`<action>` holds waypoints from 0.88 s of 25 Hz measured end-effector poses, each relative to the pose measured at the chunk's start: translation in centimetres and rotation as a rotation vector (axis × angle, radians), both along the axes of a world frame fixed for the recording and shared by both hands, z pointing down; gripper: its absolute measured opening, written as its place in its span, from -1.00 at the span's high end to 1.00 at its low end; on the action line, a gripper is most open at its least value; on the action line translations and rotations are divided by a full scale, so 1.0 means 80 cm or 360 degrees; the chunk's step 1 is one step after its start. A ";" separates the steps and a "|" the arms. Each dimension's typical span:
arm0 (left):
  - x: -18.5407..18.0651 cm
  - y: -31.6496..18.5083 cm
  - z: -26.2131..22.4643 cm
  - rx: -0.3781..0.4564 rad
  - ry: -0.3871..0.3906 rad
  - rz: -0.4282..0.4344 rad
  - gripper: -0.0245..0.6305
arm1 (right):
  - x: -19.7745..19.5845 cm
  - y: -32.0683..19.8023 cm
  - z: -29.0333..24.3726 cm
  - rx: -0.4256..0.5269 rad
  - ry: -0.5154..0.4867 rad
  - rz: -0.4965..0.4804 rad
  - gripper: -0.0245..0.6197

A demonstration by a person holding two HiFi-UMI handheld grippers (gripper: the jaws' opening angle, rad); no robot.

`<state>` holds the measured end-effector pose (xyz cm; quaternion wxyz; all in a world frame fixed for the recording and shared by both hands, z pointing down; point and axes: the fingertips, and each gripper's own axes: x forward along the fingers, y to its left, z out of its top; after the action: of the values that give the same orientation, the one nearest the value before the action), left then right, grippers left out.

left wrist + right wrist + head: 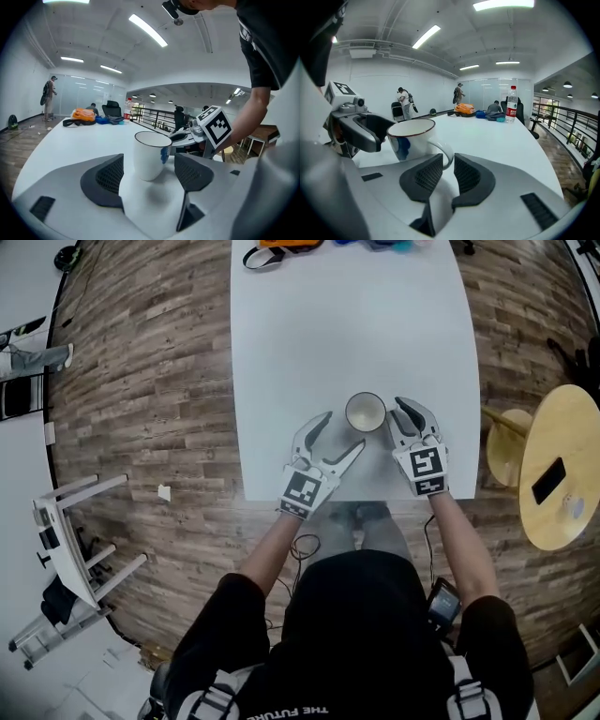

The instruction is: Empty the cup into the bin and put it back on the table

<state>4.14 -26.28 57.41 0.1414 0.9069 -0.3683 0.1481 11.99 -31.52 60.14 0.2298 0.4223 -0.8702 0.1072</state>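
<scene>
A white cup (366, 412) with a dark rim and a blue mark stands upright near the front edge of the white table (347, 324). It looks empty from above. My left gripper (344, 429) is open at the cup's left. In the left gripper view, the cup (151, 154) stands between its wide-spread pads (110, 176) without touching them. My right gripper (396, 414) is at the cup's right. In the right gripper view, the cup's handle (444, 153) sits at the narrow gap between the right gripper's (446, 171) tips, and the pads do not press on it.
An orange bag (465, 108), dark bags and a water bottle (512, 103) lie at the table's far end. A round wooden table (562, 465) with a phone (548, 480) and a stool (509, 442) stand to the right. A white rack (70, 540) lies on the floor at left.
</scene>
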 end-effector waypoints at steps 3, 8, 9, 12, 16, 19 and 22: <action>0.008 -0.009 0.010 0.0035 -0.0018 0.0087 -0.13 | -0.001 -0.001 0.001 -0.0030 -0.0106 0.0030 0.74; 0.018 -0.017 0.021 0.0044 -0.0001 0.0190 -0.17 | 0.001 -0.004 0.000 -0.0133 -0.0298 0.0098 0.79; 0.022 -0.016 0.020 0.0059 0.0002 0.0222 -0.20 | 0.000 -0.004 -0.001 -0.0163 -0.0325 0.0100 0.79; 0.039 -0.002 0.012 0.0117 -0.0010 0.0316 -0.21 | 0.000 0.001 -0.003 -0.0222 -0.0368 0.0102 0.80; 0.040 0.008 -0.008 0.0157 0.0058 0.0311 -0.21 | -0.001 0.009 -0.018 -0.0305 -0.0455 0.0165 0.80; 0.035 0.013 -0.037 0.0221 0.0084 0.0277 -0.21 | -0.010 0.018 -0.049 -0.0313 -0.0508 0.0154 0.80; 0.034 0.023 -0.074 0.0280 0.0130 0.0255 -0.21 | -0.024 0.032 -0.085 -0.0324 -0.0551 0.0102 0.80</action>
<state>6.86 -24.42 51.48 0.0638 0.9476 -0.3003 0.0889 10.06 -28.94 53.37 0.1146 0.3996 -0.8676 0.2729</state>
